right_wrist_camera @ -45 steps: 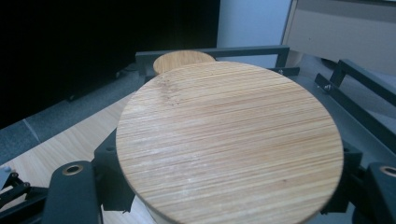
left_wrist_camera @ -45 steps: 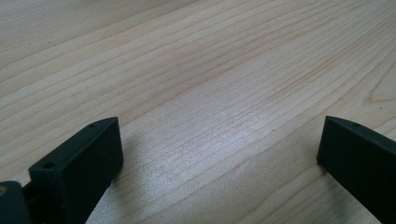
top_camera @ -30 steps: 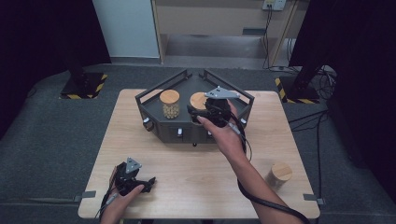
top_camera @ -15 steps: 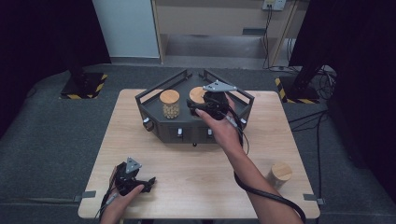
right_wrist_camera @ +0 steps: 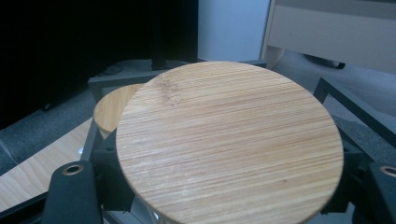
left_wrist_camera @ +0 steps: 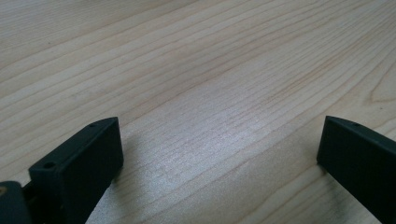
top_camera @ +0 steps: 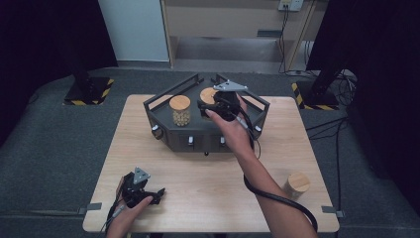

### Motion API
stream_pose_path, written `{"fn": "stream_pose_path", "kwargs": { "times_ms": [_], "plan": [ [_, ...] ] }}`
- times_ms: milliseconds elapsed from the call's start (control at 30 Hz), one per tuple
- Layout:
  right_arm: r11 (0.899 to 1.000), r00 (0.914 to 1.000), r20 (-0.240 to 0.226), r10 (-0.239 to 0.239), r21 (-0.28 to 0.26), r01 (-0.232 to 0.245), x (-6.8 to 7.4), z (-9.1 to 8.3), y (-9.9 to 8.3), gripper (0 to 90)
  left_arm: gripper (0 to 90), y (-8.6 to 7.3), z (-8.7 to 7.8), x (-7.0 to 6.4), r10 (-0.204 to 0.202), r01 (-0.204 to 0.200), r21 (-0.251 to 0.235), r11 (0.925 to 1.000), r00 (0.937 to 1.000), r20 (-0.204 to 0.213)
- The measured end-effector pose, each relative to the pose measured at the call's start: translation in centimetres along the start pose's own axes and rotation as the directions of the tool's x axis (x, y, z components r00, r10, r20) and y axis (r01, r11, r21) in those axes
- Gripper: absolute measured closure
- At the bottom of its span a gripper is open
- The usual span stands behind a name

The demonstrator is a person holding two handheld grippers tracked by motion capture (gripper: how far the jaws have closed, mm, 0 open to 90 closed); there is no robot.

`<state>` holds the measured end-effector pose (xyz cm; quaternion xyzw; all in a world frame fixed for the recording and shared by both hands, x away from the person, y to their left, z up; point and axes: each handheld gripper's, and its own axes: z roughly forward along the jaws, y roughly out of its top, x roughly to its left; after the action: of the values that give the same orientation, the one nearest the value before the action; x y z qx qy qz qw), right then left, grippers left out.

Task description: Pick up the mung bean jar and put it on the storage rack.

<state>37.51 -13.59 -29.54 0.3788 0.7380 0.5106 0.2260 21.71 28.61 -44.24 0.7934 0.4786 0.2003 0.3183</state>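
Right now the right gripper (top_camera: 214,108) is up over the dark tray (top_camera: 163,106) at the far side of the wooden table (top_camera: 208,183), and its two black jaws sit on each side of a jar with a round wooden lid (right_wrist_camera: 229,140). From the right gripper view the lid sits right between the jaws, very close to the camera, so the jaws look closed on the jar just under the lid, though the spot where they touch the glass is hidden. That jar is inside the tray, next to a second jar (top_camera: 180,110), which stands upright in the tray with small pale things inside it. I think the person holds the jar near its top so it stays straight and does not tip while it stands in or comes out of the tray. The tray has low walls, so a jar must go up and over them, and a grip from above makes that easy. A third jar (top_camera: 296,184) stands by itself near the right front corner of the table, well apart from the tray. The left gripper (top_camera: 148,194) rests low near the front left corner of the table. Its jaws are spread wide with bare wood between them, so it holds nothing. It looks like it is waiting out of the way, so the right hand (top_camera: 233,131) has room to work.
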Motion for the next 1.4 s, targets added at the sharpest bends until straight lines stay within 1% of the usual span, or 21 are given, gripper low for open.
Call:
{"fn": "stream_pose_path", "kwargs": {
  "times_ms": [500, 700, 800, 1167, 1400],
  "plan": [
    [0.999, 0.9998, 0.019, 0.003, 0.036, -0.004, -0.3, 1.9, -0.5, 25.4, 0.0, 0.0, 0.0, 0.0, 0.0, 0.0, 0.0, 1.0, 1.0, 0.0],
    [0.998, 0.9997, 0.024, 0.002, 0.062, -0.004, -0.2, 3.2, -1.0, 25.4, 0.0, 0.0, 0.0, 0.0, 0.002, -0.002, 0.002, 1.0, 1.0, 0.0],
    [0.998, 0.9997, 0.025, 0.003, 0.069, -0.005, -0.3, 3.6, -1.2, 25.4, 0.0, 0.0, 0.0, 0.0, 0.0, 0.0, 0.0, 1.0, 1.0, 0.0],
    [0.997, 0.9995, 0.031, 0.007, 0.08, -0.01, -0.4, 3.9, -1.4, 25.4, 0.0, 0.0, 0.0, 0.0, 0.0, 0.0, 0.0, 1.0, 1.0, 0.0],
    [0.995, 0.9996, 0.028, 0.007, 0.101, -0.01, -0.4, 4.3, -1.7, 25.4, 0.0, 0.0, 0.0, 0.0, 0.0, 0.0, 0.0, 1.0, 1.0, 0.0]
  ]
}}
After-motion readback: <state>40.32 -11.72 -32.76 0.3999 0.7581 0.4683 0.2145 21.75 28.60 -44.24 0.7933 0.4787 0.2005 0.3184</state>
